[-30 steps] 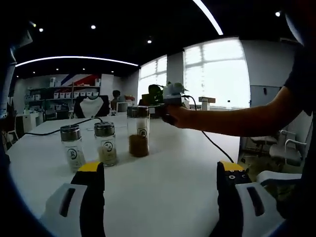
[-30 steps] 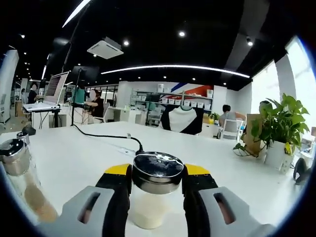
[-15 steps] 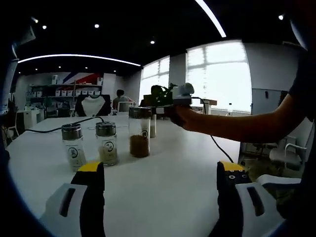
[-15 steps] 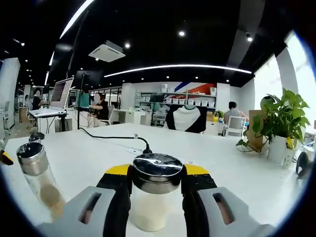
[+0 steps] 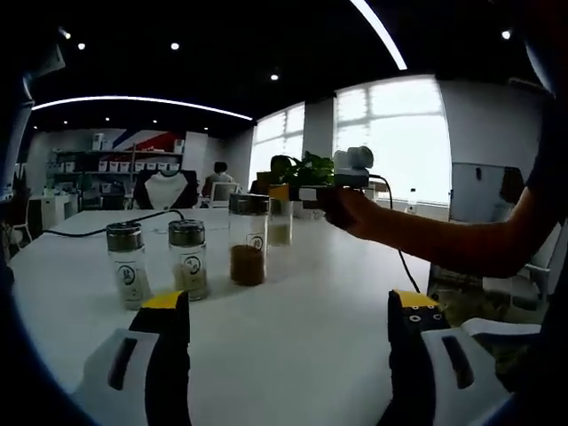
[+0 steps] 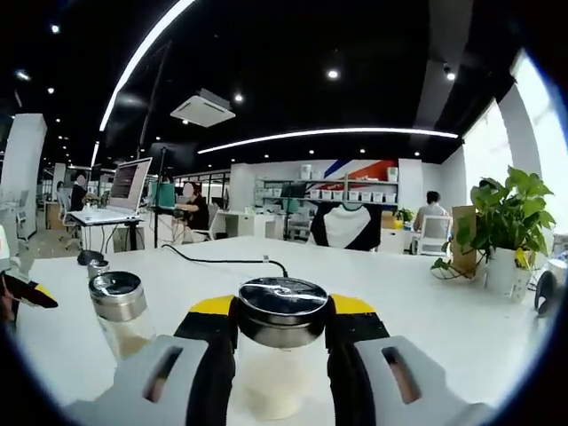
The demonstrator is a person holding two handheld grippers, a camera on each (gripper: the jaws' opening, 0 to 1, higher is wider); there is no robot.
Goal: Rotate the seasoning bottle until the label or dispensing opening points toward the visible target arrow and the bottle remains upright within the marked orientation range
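Observation:
My right gripper [image 6: 282, 306] is shut on a seasoning bottle [image 6: 271, 377] with a shiny metal cap and pale contents, held upright between the yellow-tipped jaws. From the left gripper view, that bottle [image 5: 280, 229] stands just right of a tall bottle with brown powder [image 5: 248, 240], with the right gripper [image 5: 282, 197] around its cap and a person's hand [image 5: 346, 211] behind it. Whether its base touches the table cannot be told. My left gripper [image 5: 288, 306] is open low over the white table [image 5: 293, 293], nothing between its jaws.
Two short capped bottles [image 5: 129, 264] [image 5: 188, 257] stand left of the tall one. In the right gripper view one capped bottle [image 6: 120, 306] is at the left, with a black cable [image 6: 231, 260] beyond it and a potted plant [image 6: 506, 222] at the far right.
In the left gripper view the right gripper has carried its bottle rightward, out from behind the tall brown bottle. The right gripper view has swung across the table. My left gripper has stayed put.

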